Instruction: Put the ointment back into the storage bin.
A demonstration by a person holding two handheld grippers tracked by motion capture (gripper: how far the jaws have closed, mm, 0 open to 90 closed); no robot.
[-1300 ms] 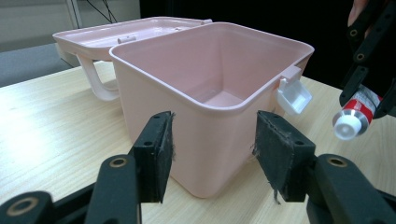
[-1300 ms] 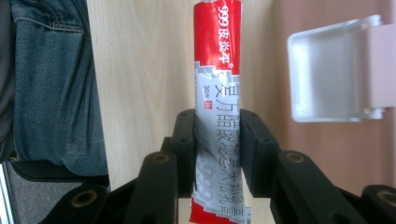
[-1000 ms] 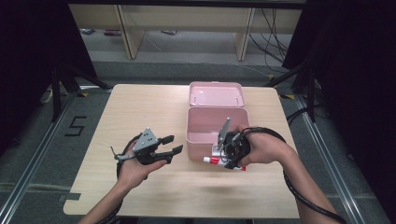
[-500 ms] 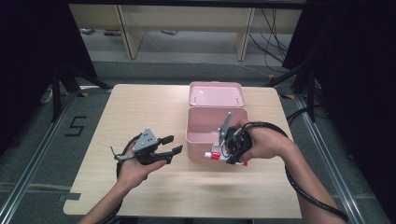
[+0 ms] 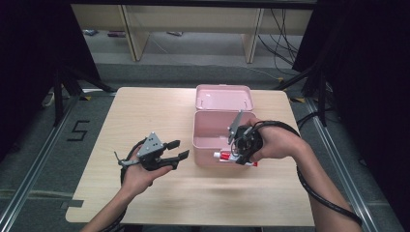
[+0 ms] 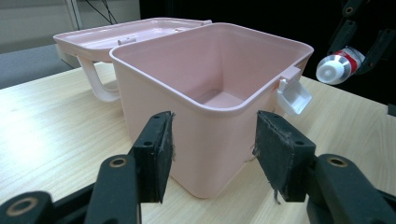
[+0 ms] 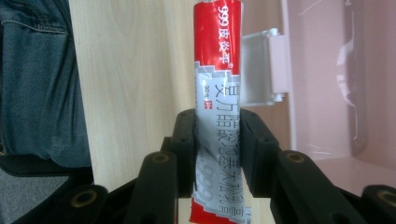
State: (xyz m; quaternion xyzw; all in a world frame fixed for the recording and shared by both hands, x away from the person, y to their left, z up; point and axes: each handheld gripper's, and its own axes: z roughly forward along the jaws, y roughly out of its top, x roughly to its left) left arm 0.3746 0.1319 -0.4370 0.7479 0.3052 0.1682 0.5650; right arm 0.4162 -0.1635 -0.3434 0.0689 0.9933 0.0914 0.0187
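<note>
Red-and-silver ointment tube (image 7: 217, 93), white cap: clamped crosswise between the pads of the right gripper (image 5: 240, 152), the jaws pressing on its silver printed part, the red end sticking out well past them. In the high view the tube (image 5: 231, 157) lies level at the near wall of the open pink plastic box (image 5: 209, 131), just beside the white latch (image 7: 258, 70). Seen from the left gripper view, the capped end (image 6: 337, 66) hangs in the air off the box's right corner. Box lid (image 5: 223, 98) folded back flat on the wooden table (image 5: 145, 111). Left gripper (image 5: 176, 149): jaws spread, nothing between them, aimed at the box from its left, apart from it.
</note>
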